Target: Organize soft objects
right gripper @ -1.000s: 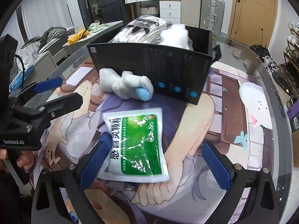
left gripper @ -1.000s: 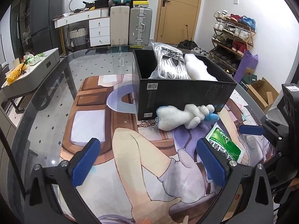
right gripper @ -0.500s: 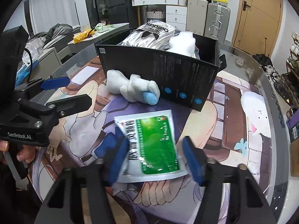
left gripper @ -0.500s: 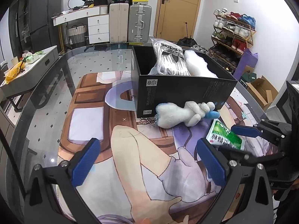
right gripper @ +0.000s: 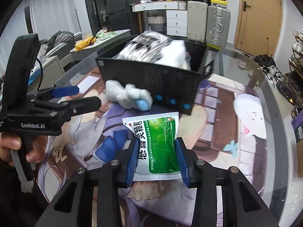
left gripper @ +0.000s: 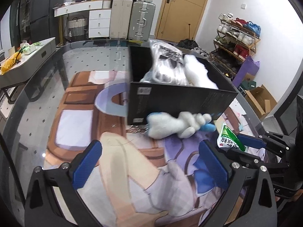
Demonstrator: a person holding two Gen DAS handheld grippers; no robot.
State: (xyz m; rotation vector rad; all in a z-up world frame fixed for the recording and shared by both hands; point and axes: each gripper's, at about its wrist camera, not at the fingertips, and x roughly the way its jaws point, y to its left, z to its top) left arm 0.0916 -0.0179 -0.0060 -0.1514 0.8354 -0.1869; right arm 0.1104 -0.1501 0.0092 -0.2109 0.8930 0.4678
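Observation:
My right gripper (right gripper: 156, 158) is shut on a green and white soft packet (right gripper: 159, 141) and holds it lifted above the printed mat, in front of the black box (right gripper: 151, 79). The packet also shows at the right of the left wrist view (left gripper: 229, 139). A white plush toy with a blue tip (right gripper: 130, 96) lies against the box's front wall; in the left wrist view it lies (left gripper: 178, 124) ahead of my left gripper (left gripper: 151, 164), which is open and empty. The box (left gripper: 181, 98) holds a striped bagged item (left gripper: 166, 64) and a white fluffy item (left gripper: 197, 71).
A printed mat (left gripper: 113, 151) covers the glass table (left gripper: 37, 98). A small metal keychain (left gripper: 137, 129) lies by the plush toy. Suitcases, drawers and a door stand behind; a shoe rack and cardboard box are to the right.
My right gripper closed on the green packet and lifted it off the mat. My left gripper stayed open and barely moved.

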